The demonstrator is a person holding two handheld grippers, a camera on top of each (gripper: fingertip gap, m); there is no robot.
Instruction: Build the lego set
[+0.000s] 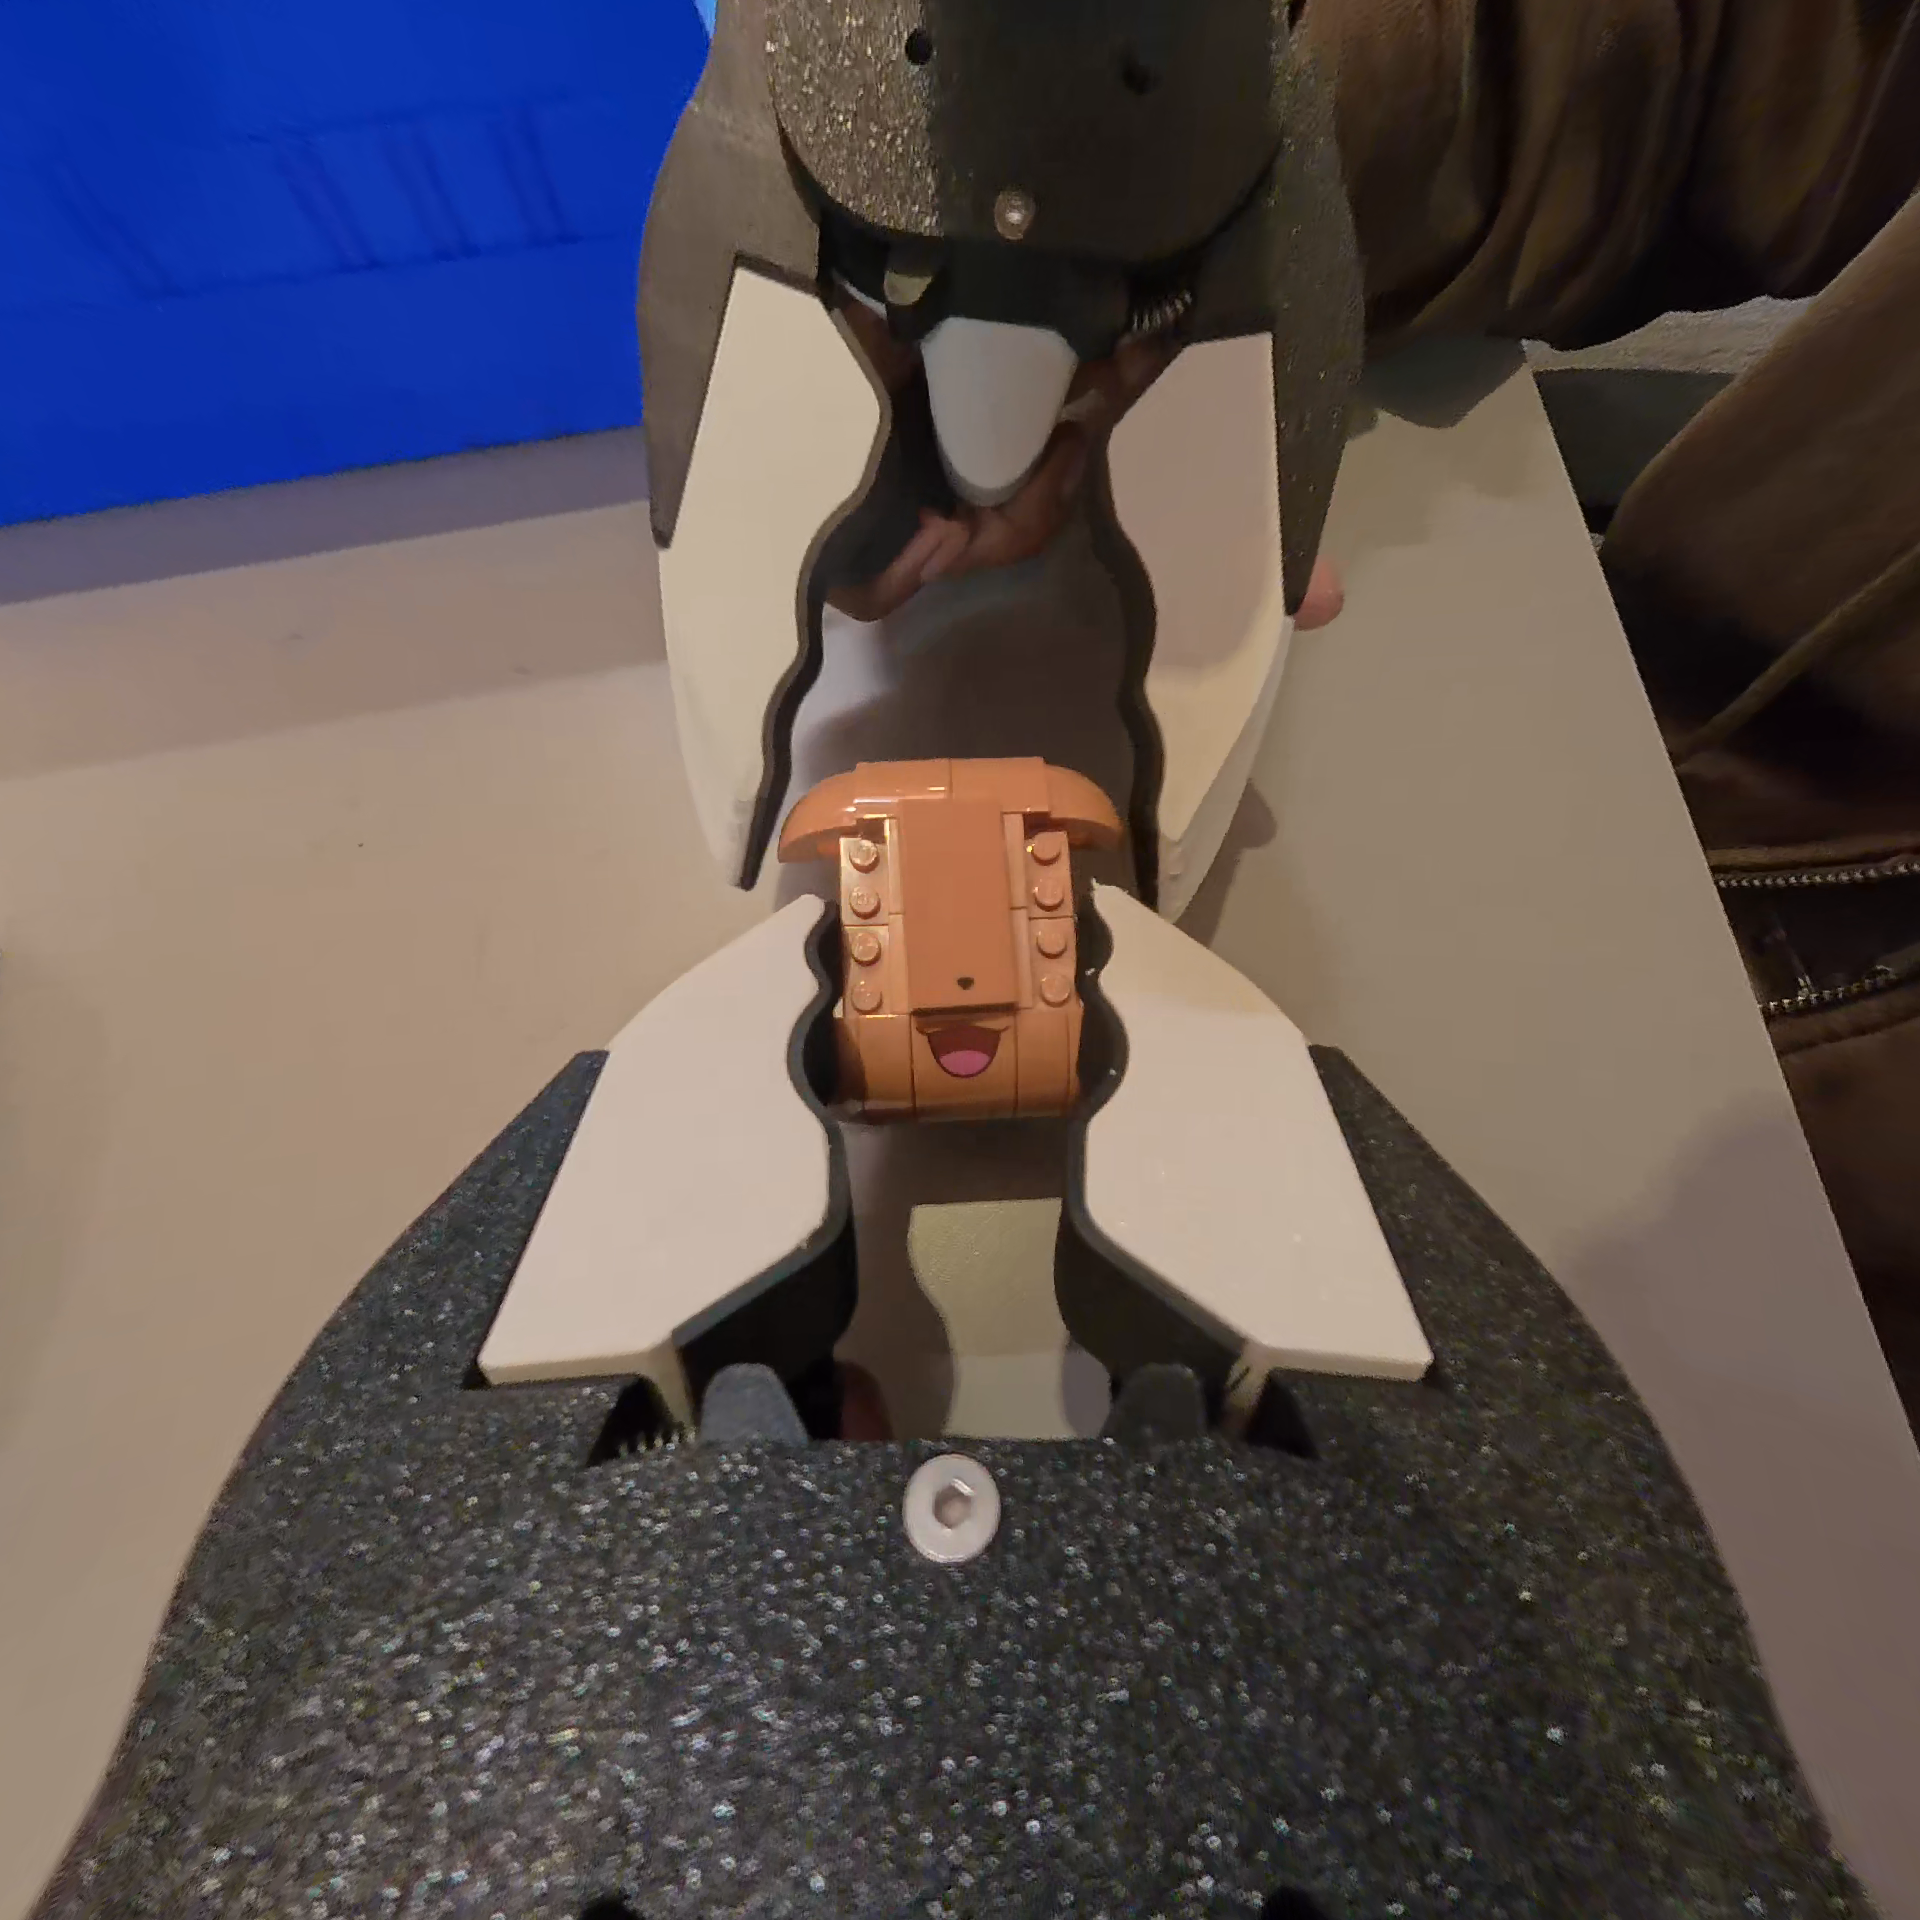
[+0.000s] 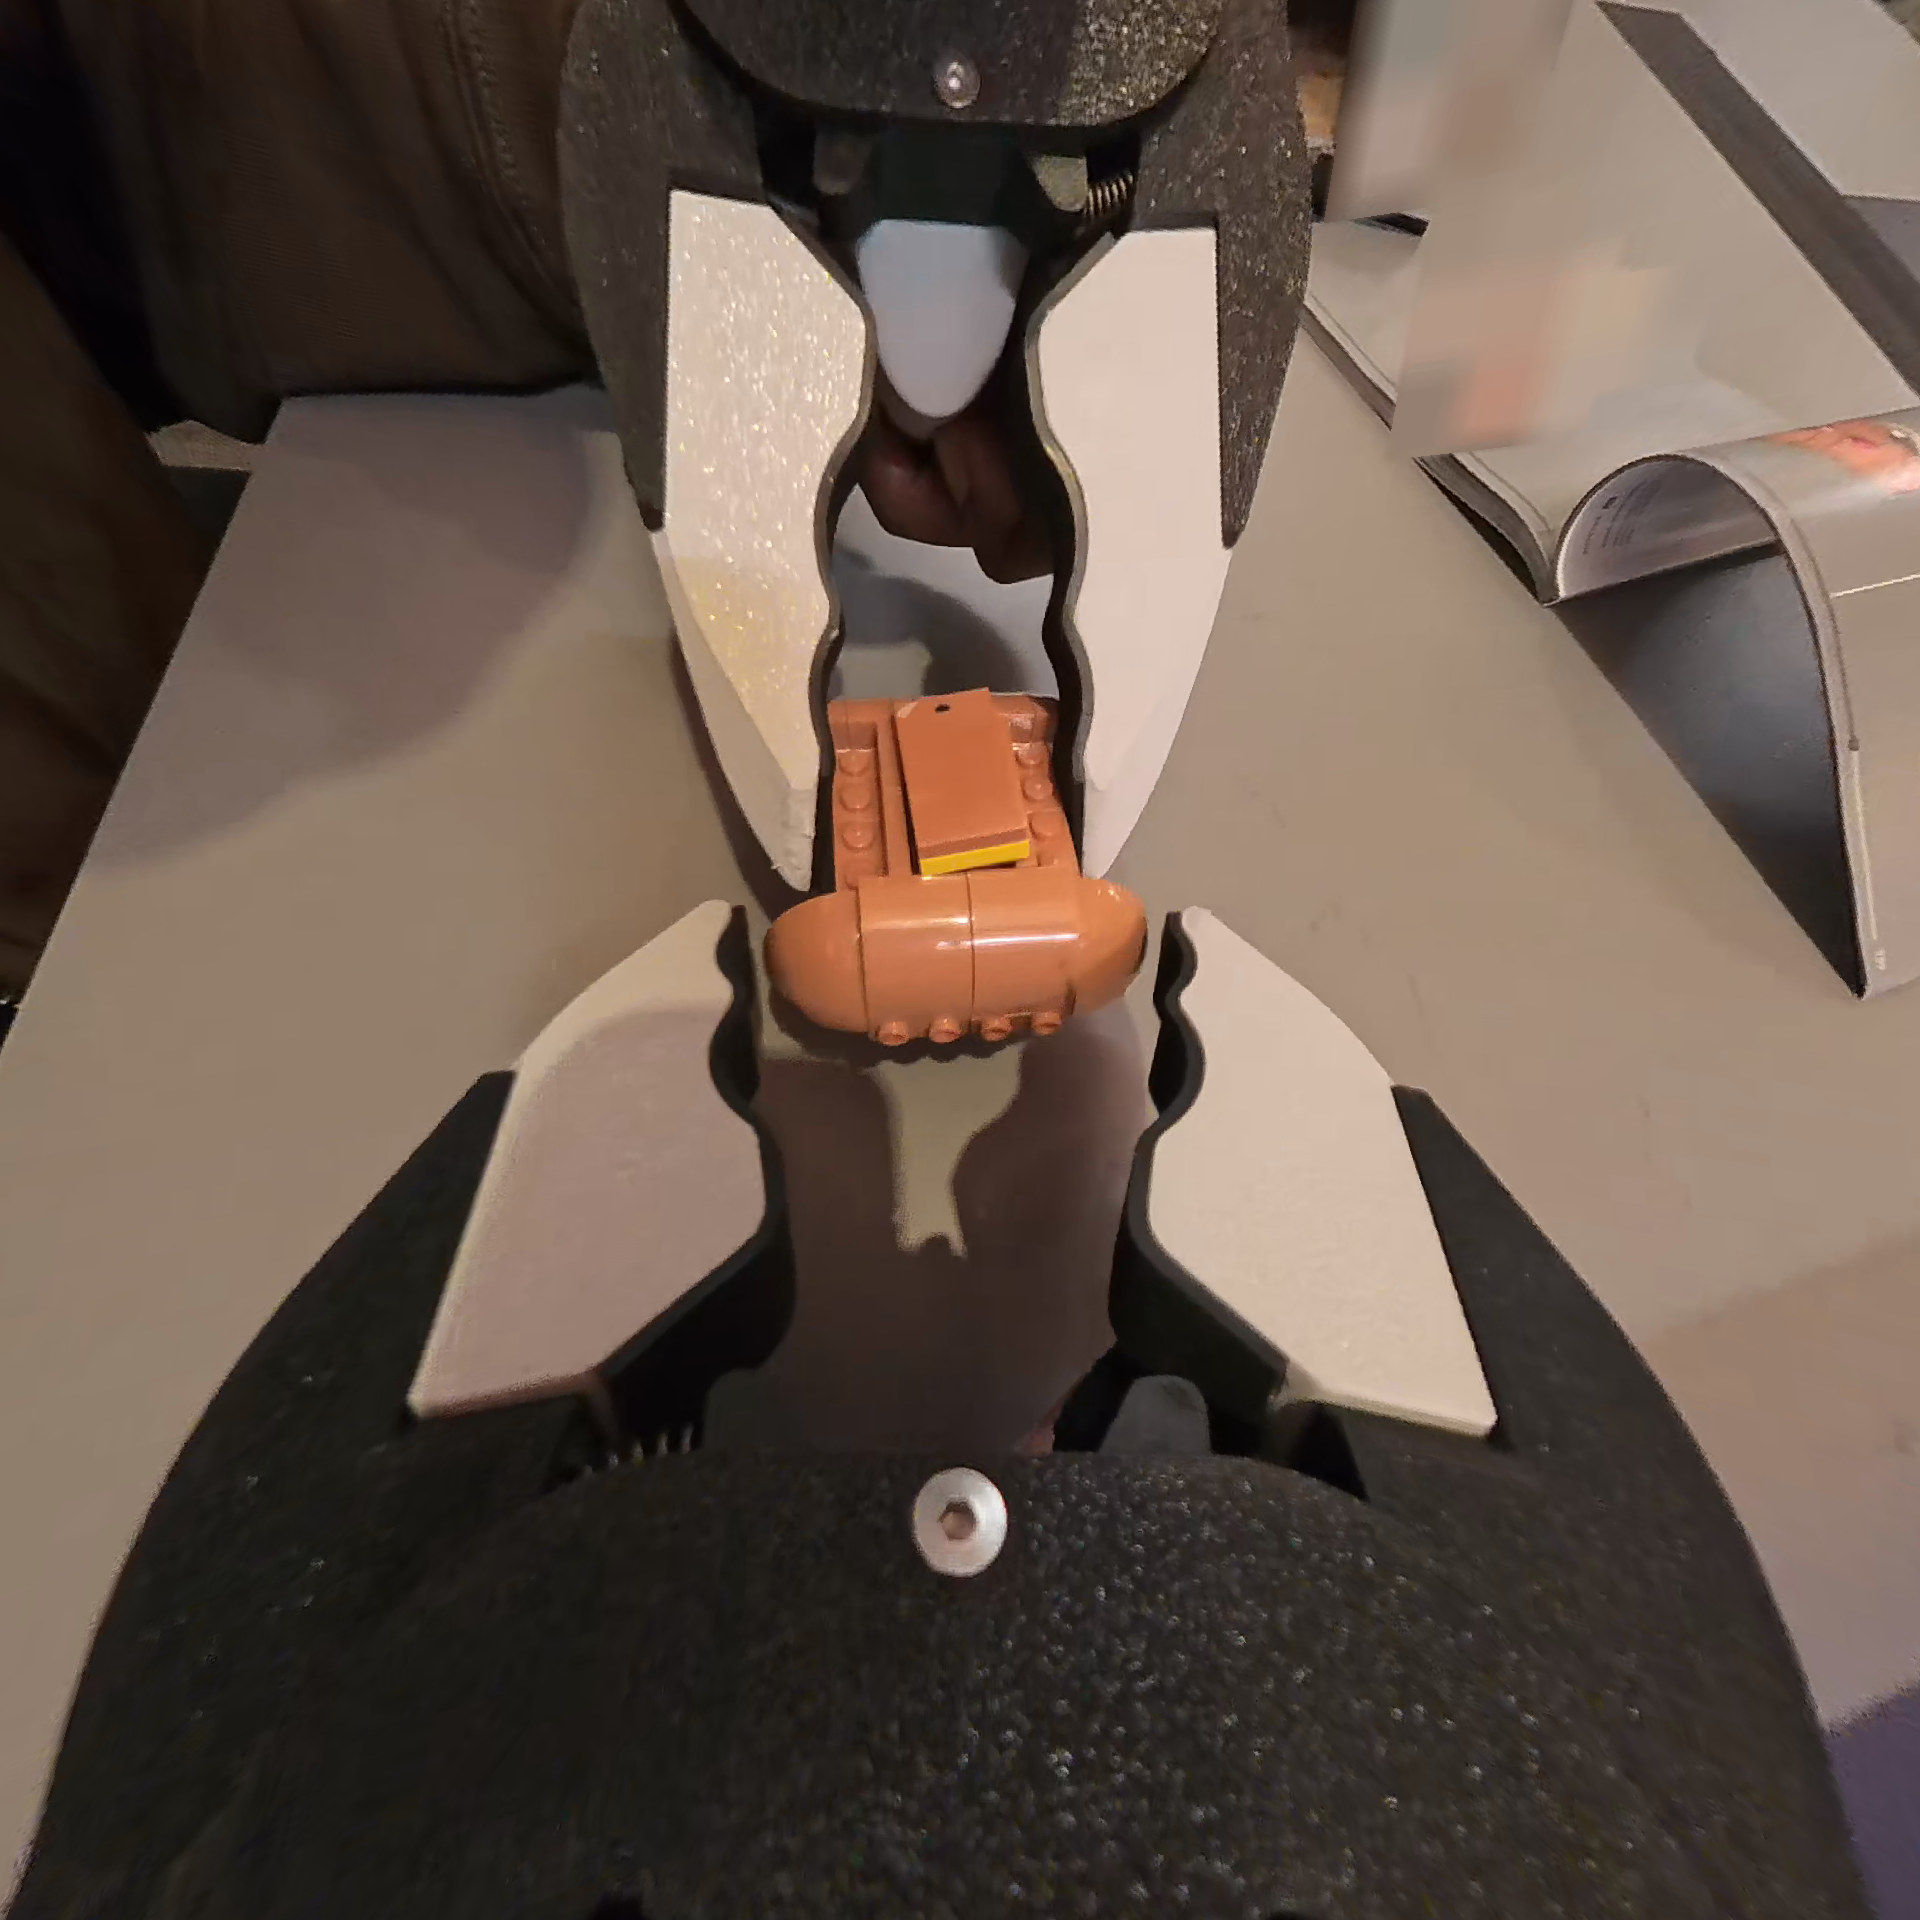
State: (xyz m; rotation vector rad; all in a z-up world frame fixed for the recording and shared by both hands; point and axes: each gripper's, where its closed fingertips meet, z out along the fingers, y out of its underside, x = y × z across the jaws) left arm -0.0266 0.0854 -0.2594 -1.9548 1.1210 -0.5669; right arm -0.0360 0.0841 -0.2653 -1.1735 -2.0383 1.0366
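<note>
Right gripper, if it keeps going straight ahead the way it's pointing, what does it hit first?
Probably the rounded brown end of the lego model, sitting just ahead between the open right gripper fingertips. The left gripper holds the model's far end. Depth is uncertain.

Warm, moderate indoor light falls from above; soft-edged shadows pool on the bench (image 2: 312,644) under each tool; small glare spots sit on the rounded tan lego piece (image 2: 956,951); both wide-angle views bend straight lines toward the edges; the booklet (image 2: 1704,499) at the right view's edge is soft and partly blurred; the blue backdrop (image 1: 312,239) in the left view is vivid but out of focus.
</note>
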